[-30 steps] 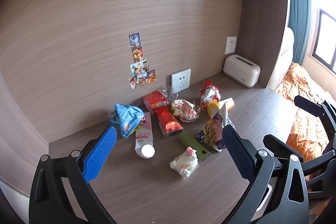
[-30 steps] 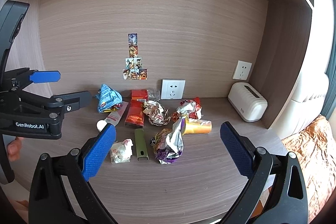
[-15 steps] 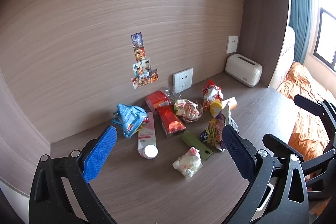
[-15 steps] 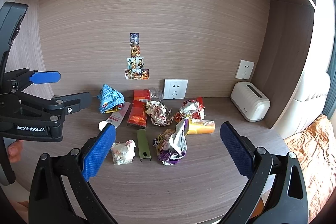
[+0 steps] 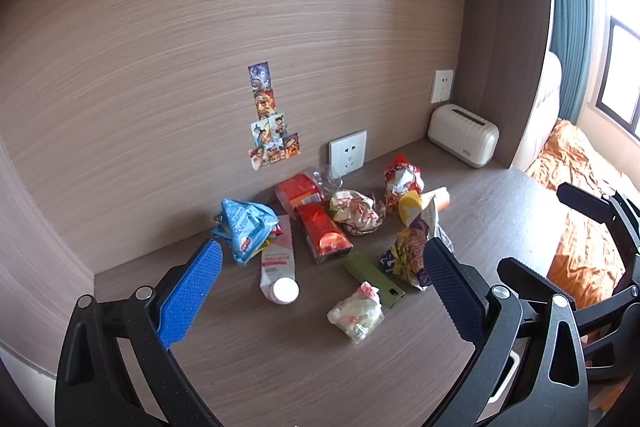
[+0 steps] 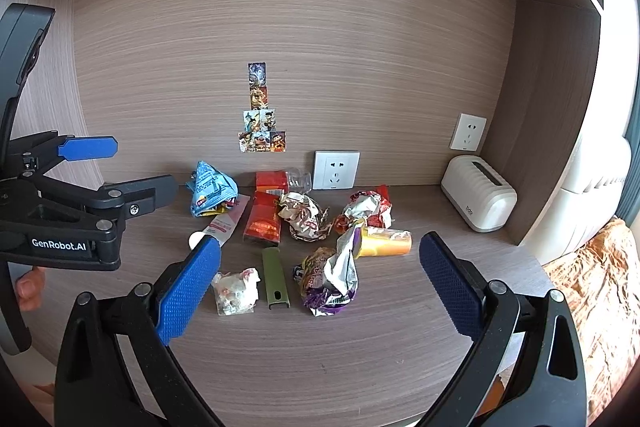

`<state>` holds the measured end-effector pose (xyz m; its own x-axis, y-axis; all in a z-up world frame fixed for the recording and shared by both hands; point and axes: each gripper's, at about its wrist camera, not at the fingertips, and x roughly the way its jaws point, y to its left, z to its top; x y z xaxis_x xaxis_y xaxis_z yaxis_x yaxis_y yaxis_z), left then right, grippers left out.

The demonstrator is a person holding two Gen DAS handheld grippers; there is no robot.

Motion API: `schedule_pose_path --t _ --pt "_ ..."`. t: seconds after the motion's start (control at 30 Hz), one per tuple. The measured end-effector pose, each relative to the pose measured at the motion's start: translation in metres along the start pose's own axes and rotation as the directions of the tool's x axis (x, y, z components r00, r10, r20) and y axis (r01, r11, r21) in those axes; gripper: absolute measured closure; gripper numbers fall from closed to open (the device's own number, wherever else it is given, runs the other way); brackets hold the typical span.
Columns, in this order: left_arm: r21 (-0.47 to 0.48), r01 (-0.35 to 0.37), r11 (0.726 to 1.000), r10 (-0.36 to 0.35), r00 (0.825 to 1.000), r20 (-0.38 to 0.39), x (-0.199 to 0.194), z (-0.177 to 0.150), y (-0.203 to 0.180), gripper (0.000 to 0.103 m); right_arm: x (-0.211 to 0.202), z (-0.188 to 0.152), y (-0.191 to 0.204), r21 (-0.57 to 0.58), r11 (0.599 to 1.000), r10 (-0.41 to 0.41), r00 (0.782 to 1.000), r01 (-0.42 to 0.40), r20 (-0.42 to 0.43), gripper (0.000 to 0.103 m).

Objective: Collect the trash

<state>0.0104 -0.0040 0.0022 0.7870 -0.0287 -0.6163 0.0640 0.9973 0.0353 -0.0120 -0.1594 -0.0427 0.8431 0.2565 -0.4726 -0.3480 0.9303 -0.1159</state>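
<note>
Right now both claws are hovering above the near edge of the tabletop [image 6: 360, 359], and each one is standing wide with nothing between its blue pads: the left claw [image 5: 320, 291] is facing the pile from the left side, and the right claw [image 6: 320, 283] is looking at it almost straight on. I judge that they are being held back and opened like this so that one piece of trash can be chosen and taken from the front. The trash is lying in a loose heap in the middle of the tabletop, toward the back wall. Nearest to the claws are lying a small white crumpled wrapper [image 6: 234, 291], a flat green packet [image 6: 274, 277] just beside it and a purple and silver snack bag [image 6: 330, 281]. Behind them are lying a white tube with a round cap [image 6: 222, 223], a red carton [image 6: 264, 223], a blue bag [image 6: 210, 187], two crumpled foil balls and a yellow cup [image 6: 384, 241] on its side. Nothing is blocking the way to the front pieces, but the back pieces are touching one another, so they are probably harder to separate. A white toaster [image 6: 478, 199] is standing well apart on the right, and a wall socket [image 6: 335, 170] is sitting just behind the heap; neither looks like trash. No bin is showing in either view
</note>
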Motion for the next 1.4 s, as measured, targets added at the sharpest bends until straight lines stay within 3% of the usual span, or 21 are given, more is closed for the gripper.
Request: schedule_pose_path --t 0.67,0.87,1.1,1.27,1.33,1.4 --pt "0.036 0.041 0.999 -0.039 0.999 -0.036 0.021 -0.016 -0.002 0.005 0.02 -0.006 -0.002 -0.001 1.0 -0.004 0.999 0.004 -0.038 0.004" --pt "0.043 0.089 0.995 -0.084 0.99 -0.113 0.056 -0.037 0.001 0.005 0.04 -0.014 -0.009 0.012 1.0 -0.019 0.996 0.02 -0.086 0.004" --pt "0.064 0.169 0.983 -0.152 0.965 -0.211 0.107 -0.06 -0.006 0.005 0.085 -0.024 -0.019 0.029 0.999 -0.041 0.985 0.046 -0.165 0.004" --pt "0.114 0.187 0.976 -0.151 0.95 -0.273 0.15 -0.076 -0.019 0.005 0.124 -0.03 -0.013 -0.019 0.998 -0.061 0.976 0.058 -0.211 0.004" --pt "0.107 0.198 0.974 -0.158 0.941 -0.299 0.163 -0.082 -0.02 0.01 0.142 -0.034 -0.012 -0.034 0.997 -0.075 0.968 0.069 -0.24 0.004" --pt "0.096 0.219 0.971 -0.177 0.93 -0.323 0.173 -0.086 -0.019 0.03 0.155 -0.038 -0.014 -0.024 0.997 -0.072 0.963 0.068 -0.258 0.004"
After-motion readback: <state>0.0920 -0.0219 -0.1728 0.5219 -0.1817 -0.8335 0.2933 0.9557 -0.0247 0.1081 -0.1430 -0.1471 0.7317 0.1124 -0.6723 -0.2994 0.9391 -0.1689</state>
